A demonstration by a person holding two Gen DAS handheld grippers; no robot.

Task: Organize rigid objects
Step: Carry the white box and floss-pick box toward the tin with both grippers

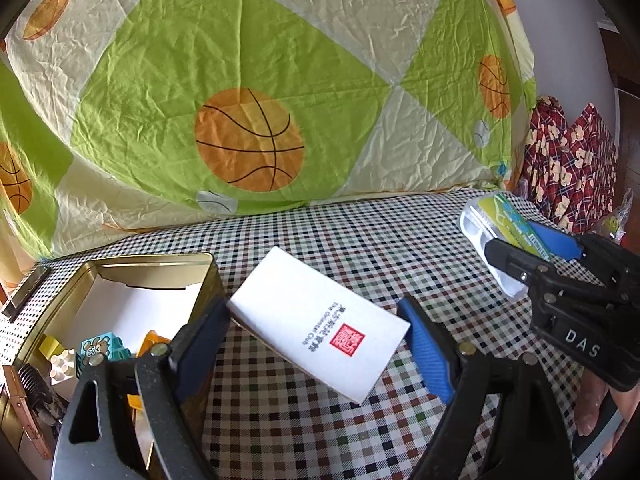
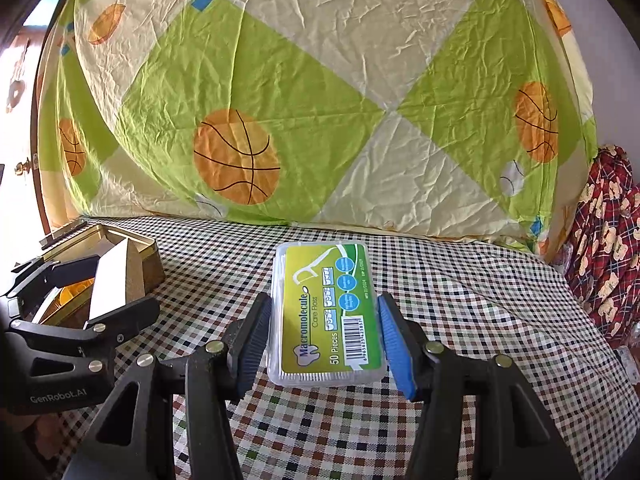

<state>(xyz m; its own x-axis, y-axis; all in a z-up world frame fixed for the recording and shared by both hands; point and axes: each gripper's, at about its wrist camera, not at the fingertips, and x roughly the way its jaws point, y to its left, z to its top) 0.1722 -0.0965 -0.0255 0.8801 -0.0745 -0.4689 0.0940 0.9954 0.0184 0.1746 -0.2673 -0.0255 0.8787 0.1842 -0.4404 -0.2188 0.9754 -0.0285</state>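
Gripping white card box in my left gripper, dental floss box clamped in my right gripper, both above checked cloth; open gold tin at left.

One white box with a red seal mark, centre of the left wrist view.
One clear plastic floss-pick case with a green label, centre of the right wrist view.
One open gold tin, lower left of the left wrist view.
Toy blocks inside the tin: at least three show, one white studded block, one teal bear-printed block, one yellow block; further orange pieces partly hidden, count uncertain.
Two grippers: left gripper, right gripper.
One checked tablecloth.
One basketball-print quilt, upper frame.
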